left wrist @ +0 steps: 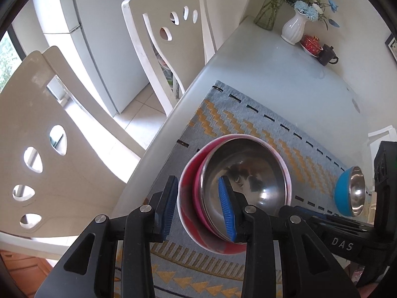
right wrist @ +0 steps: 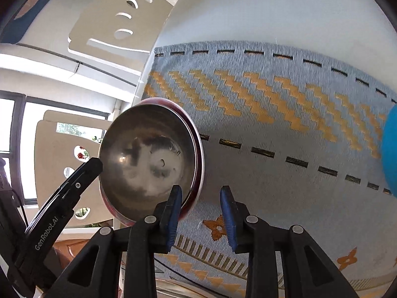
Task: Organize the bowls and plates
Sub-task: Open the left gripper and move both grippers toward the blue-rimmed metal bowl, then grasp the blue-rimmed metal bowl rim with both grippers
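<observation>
A pink steel-lined bowl point(left wrist: 248, 173) sits nested in a red bowl point(left wrist: 184, 206) on the patterned mat point(left wrist: 285, 134), close to the table's left edge. My left gripper point(left wrist: 198, 181) straddles their near-left wall, one finger outside the red bowl and one inside. The inner pad's ribbed face shows in full, clear of the steel, so it is open. My right gripper point(right wrist: 200, 188) is open over the same bowls point(right wrist: 148, 154); the rim lies between its jaws with a gap to the right pad. A blue steel-lined bowl point(left wrist: 347, 193) lies tipped on the mat to the right.
Two white chairs point(left wrist: 158, 37) stand past the table's left edge point(left wrist: 173, 104). At the far end are a white vase point(left wrist: 294, 28), a glass vase, a red cup on a saucer and a dark teapot point(left wrist: 327, 54). The right gripper's body point(left wrist: 342, 243) reaches in beside the bowls.
</observation>
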`<action>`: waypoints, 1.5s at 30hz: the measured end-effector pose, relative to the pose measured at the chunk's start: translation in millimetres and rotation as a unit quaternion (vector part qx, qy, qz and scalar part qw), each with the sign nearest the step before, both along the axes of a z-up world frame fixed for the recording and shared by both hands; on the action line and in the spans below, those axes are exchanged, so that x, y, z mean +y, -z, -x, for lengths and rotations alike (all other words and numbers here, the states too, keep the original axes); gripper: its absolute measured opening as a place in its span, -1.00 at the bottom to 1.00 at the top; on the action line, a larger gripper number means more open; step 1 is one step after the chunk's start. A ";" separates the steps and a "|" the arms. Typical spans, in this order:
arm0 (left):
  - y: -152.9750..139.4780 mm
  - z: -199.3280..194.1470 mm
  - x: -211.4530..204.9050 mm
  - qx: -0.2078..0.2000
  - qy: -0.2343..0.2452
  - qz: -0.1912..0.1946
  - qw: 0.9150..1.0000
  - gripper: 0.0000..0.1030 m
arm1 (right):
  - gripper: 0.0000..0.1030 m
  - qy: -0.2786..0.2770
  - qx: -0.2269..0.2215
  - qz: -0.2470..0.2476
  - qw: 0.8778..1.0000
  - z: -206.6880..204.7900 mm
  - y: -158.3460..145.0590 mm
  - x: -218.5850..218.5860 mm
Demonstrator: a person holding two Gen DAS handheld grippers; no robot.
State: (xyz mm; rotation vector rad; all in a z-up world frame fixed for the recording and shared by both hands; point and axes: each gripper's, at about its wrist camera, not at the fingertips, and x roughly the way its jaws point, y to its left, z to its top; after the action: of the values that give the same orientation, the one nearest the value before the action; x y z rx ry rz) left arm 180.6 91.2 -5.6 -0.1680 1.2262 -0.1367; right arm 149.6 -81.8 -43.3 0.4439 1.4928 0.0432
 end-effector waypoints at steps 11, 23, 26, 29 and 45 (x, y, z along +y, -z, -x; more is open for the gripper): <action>-9.8 10.9 -27.6 0.002 0.018 -0.010 1.000 -0.39 | -0.43 0.013 -0.012 0.008 1.000 12.1 -20.4 -25.3; -17.6 31.8 -80.4 0.003 0.052 -0.001 0.999 -0.39 | -0.43 0.048 -0.011 0.019 0.999 62.7 -38.6 -79.3; -21.2 40.0 -101.2 0.004 0.069 0.001 0.998 -0.39 | -0.43 0.066 -0.011 0.026 0.997 77.8 -44.3 -99.4; -24.0 48.4 -119.7 0.005 0.086 0.003 0.996 -0.39 | -0.43 0.082 -0.013 0.029 0.996 91.3 -50.2 -118.4; -26.4 90.8 -209.7 0.016 0.172 0.008 0.985 -0.39 | -0.43 0.165 -0.023 0.041 0.985 160.6 -69.1 -199.1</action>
State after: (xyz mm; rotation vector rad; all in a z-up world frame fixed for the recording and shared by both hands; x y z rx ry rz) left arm 89.8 -118.5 20.7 0.0305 1.2780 -0.4460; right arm -11.0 -280.8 25.8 0.6140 1.3547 -0.2665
